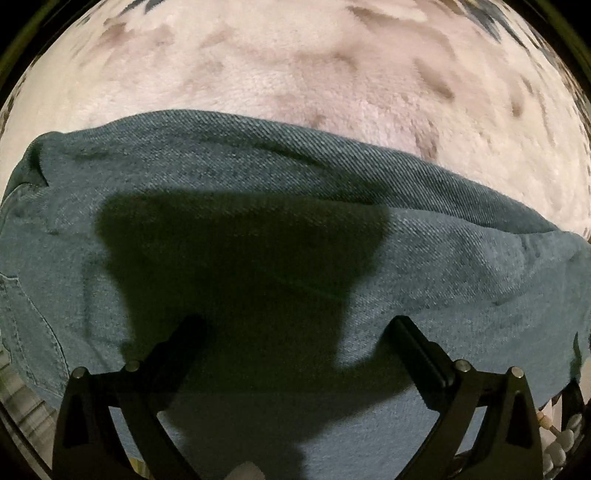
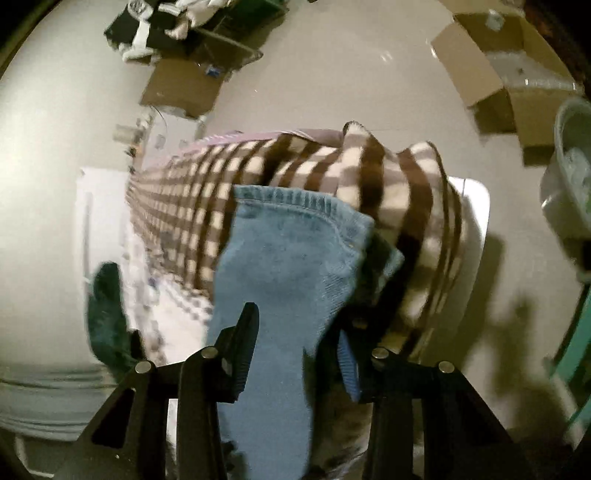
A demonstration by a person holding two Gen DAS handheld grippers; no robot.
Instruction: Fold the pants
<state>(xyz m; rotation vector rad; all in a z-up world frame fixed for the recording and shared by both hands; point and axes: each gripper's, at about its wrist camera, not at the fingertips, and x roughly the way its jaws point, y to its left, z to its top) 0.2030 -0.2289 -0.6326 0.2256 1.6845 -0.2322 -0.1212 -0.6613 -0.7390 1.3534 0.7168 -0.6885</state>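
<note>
The pants are blue-green denim jeans. In the left wrist view they lie spread on a fluffy pink-white blanket with a folded edge across the middle. My left gripper is open just above the denim and holds nothing; its shadow falls on the cloth. In the right wrist view my right gripper is shut on a hem end of the jeans and holds it lifted above the bed, the stitched hem at the top.
A brown and white checked blanket covers the bed below the right gripper. Cardboard boxes and a dark pile of things stand on the pale floor. A grey basin is at the right.
</note>
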